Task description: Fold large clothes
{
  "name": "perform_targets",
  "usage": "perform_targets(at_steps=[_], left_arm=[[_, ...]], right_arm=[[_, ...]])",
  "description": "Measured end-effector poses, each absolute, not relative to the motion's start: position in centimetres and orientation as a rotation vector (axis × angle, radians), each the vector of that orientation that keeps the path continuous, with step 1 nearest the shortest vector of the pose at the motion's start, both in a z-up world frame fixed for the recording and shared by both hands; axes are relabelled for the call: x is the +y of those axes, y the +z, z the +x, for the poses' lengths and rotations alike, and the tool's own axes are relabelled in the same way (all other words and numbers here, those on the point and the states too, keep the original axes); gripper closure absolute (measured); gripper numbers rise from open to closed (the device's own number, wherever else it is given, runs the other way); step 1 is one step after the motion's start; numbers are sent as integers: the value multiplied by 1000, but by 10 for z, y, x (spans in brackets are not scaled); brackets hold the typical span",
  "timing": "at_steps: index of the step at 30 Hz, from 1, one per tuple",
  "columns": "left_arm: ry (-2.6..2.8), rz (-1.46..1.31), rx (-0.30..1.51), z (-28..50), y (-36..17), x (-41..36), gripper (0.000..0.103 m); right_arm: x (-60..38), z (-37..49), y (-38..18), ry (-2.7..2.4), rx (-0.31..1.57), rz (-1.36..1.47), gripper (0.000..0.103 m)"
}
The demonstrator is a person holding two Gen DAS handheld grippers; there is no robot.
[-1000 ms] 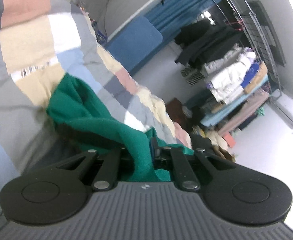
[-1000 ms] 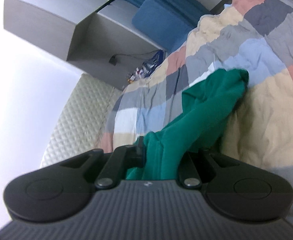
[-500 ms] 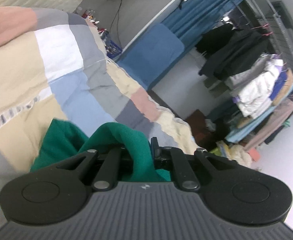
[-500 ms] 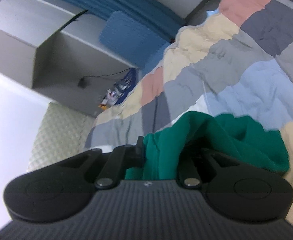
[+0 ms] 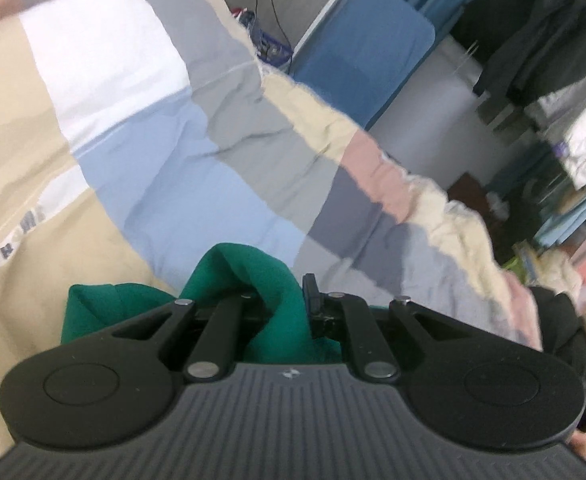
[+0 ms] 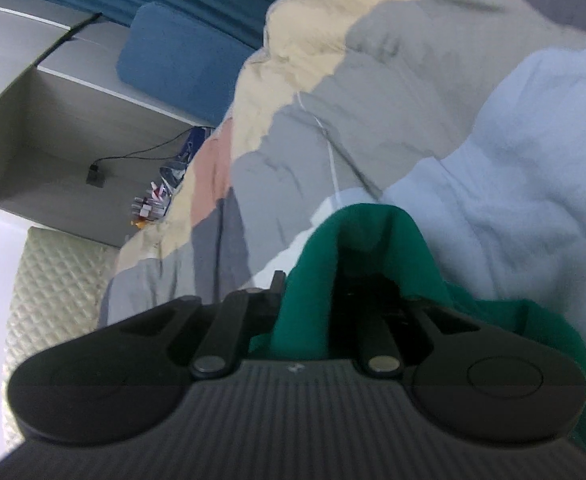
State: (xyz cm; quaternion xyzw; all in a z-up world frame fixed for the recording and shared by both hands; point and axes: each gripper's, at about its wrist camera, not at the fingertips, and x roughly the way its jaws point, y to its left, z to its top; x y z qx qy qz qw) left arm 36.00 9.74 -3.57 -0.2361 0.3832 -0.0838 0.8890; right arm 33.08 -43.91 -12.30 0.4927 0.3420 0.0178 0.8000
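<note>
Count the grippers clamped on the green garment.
2. The left gripper pinches a fold of the green garment over the patchwork quilt; the right gripper pinches another bunch. Fabric hides most fingertips.

A garment bunches between the jaws of the left gripper, spilling to its left onto the quilt that spreads ahead. Beyond the quilt's far edge, ahead and right, stands a cushion; further right, hanging clothes. The right gripper likewise has the garment draped over it, trailing right; a shelf unit lies ahead-left.
</note>
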Motion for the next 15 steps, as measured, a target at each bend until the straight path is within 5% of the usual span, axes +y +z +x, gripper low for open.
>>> perform_targets(at_steps=[9,12,13,15], left_arm=[[-183,-455,802,348,-41,93,85],[-205,-452,799,329,-29,97,48],[-210,-449,784,320,-23,98,39],[-211,-425,757,303,-13,99,38]], right_arm=[[-437,324,-118,57,703,1030,83],[-438,310,-103,68,676,1041,65],[-438,305,-97,71,661,1042,50],[-436,293,-85,98,628,1036,33]])
